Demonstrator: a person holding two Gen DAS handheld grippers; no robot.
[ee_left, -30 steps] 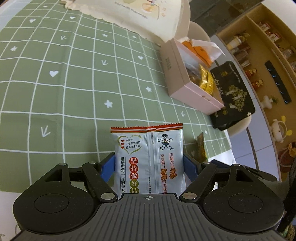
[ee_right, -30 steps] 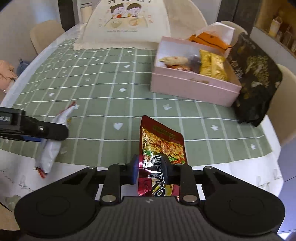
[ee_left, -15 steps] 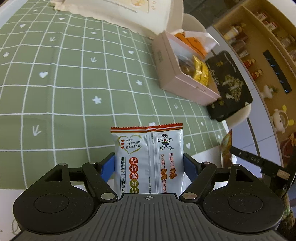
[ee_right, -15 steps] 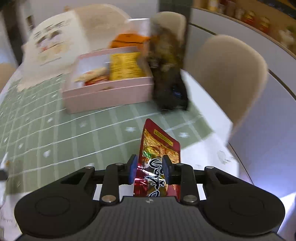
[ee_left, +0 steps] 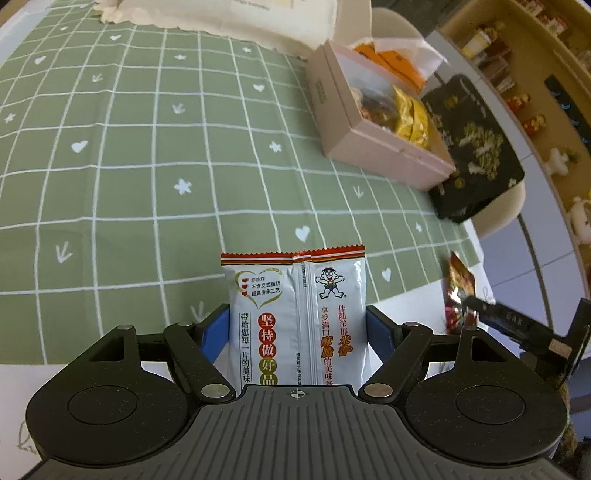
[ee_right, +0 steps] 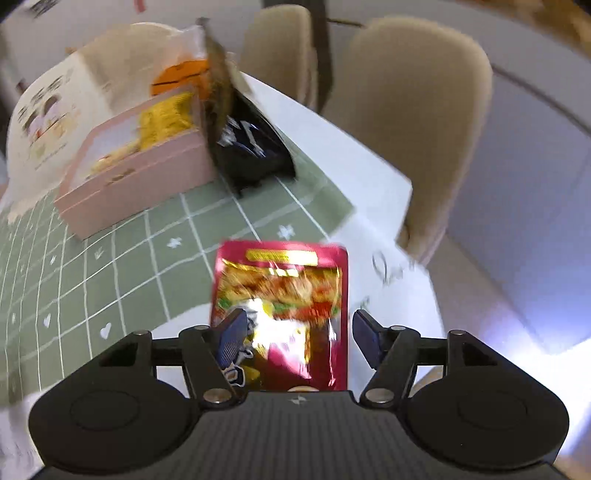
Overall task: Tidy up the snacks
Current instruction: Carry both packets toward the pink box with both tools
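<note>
My left gripper (ee_left: 297,325) is shut on a white rice-cracker packet (ee_left: 295,306) with a red top edge, held above the near edge of the green checked tablecloth (ee_left: 147,166). My right gripper (ee_right: 295,336) has its jaws spread wide apart; a red foil snack packet (ee_right: 284,295) lies between them, touching the left finger (ee_right: 231,338) only. That packet also shows in the left wrist view (ee_left: 458,291). The open pink box (ee_left: 354,122) with several snacks stands far right; in the right wrist view it (ee_right: 147,173) is at upper left.
A black gold-printed pouch (ee_left: 476,147) leans against the box's right side. A white printed bag (ee_left: 229,14) lies at the table's far edge. Beige chairs (ee_right: 413,122) stand beyond the table corner. Shelves with small items (ee_left: 535,74) are at far right.
My right gripper has opened around the red packet and swung right toward the table corner. My left gripper keeps its packet and has drifted slightly, the box now more central.
</note>
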